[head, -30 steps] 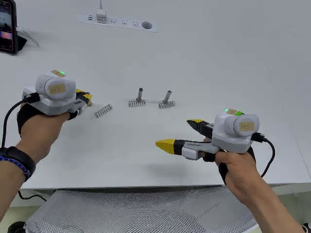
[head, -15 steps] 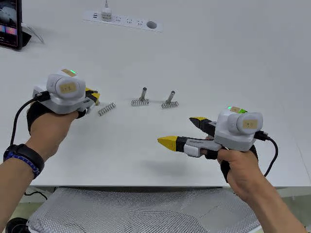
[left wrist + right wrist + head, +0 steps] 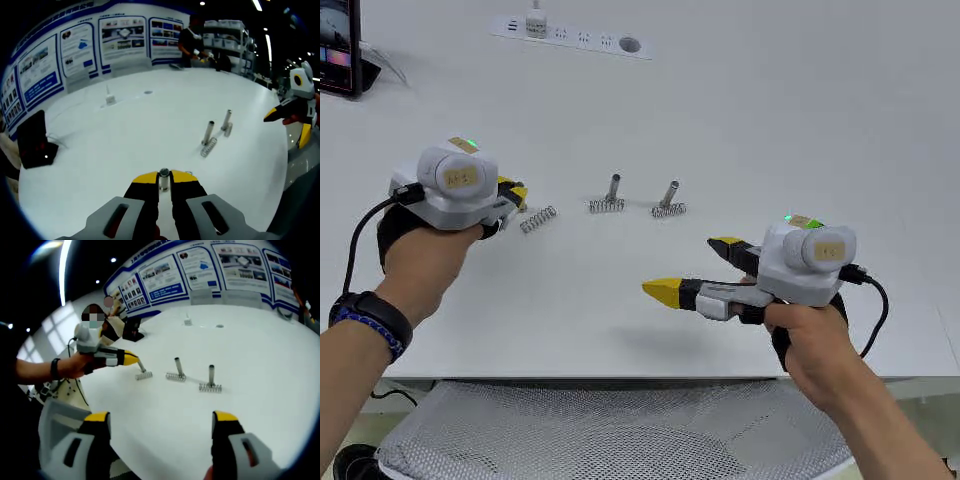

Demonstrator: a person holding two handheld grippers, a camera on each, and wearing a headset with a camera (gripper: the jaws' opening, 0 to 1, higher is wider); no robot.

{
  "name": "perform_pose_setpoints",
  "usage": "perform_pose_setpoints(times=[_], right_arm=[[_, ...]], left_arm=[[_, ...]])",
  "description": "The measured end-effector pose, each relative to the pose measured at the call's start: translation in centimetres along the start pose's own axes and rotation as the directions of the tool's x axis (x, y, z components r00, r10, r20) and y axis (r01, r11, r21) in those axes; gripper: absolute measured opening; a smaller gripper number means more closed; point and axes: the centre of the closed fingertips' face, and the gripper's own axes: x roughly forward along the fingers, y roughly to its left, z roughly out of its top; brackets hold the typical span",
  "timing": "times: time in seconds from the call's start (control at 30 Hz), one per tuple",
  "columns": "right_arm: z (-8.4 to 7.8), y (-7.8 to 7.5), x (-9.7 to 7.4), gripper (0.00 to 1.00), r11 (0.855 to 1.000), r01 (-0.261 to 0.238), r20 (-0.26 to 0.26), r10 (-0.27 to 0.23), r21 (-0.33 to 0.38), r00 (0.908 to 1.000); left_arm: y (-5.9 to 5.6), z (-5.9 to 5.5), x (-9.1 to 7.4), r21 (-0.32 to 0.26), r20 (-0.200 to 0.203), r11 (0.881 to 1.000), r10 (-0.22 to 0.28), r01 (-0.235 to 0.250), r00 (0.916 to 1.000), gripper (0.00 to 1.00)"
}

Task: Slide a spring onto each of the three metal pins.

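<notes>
My left gripper (image 3: 164, 176) has its jaws pinched shut on a smooth steel pin (image 3: 164, 181). The left gripper view shows the pin's round end between the yellow tips. In the right gripper view that pin slants down to a coiled wire spring (image 3: 143, 374) lying on the desk (image 3: 620, 120); threaded or just touching, I cannot tell. My right gripper (image 3: 695, 268) hangs over the desk's near part, jaws spread wide, holding nothing. A second pin (image 3: 613, 187) and a third pin (image 3: 670, 193) stand upright mid-desk, each with a spring lying at its foot. Bare white desk lies open around them, and a power strip (image 3: 570, 38) sits near the far edge.
</notes>
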Motion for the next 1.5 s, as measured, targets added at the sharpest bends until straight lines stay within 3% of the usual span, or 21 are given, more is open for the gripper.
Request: perform_pose_setpoints(times=[0.77,1.2,1.5], right_arm=[[-0.4,-0.8,-0.6,0.85,1.000,0.021,0.002,-0.021,0.010,0.9998],[-0.7,-0.3,-0.2,0.85,1.000,0.010,-0.005,-0.010,0.008,0.9999],[-0.4,-0.1,0.0,0.85,1.000,0.001,-0.009,-0.001,0.002,1.0000]], left_arm=[[0.1,1.2,1.4,0.011,0.018,1.000,-0.003,0.002,0.9998,0.08],[0.1,0.9,1.1,0.020,0.015,1.000,-0.008,0.007,0.9999,0.08],[0.0,0.3,0.9,-0.025,0.008,1.000,-0.004,0.004,1.0000,0.13]])
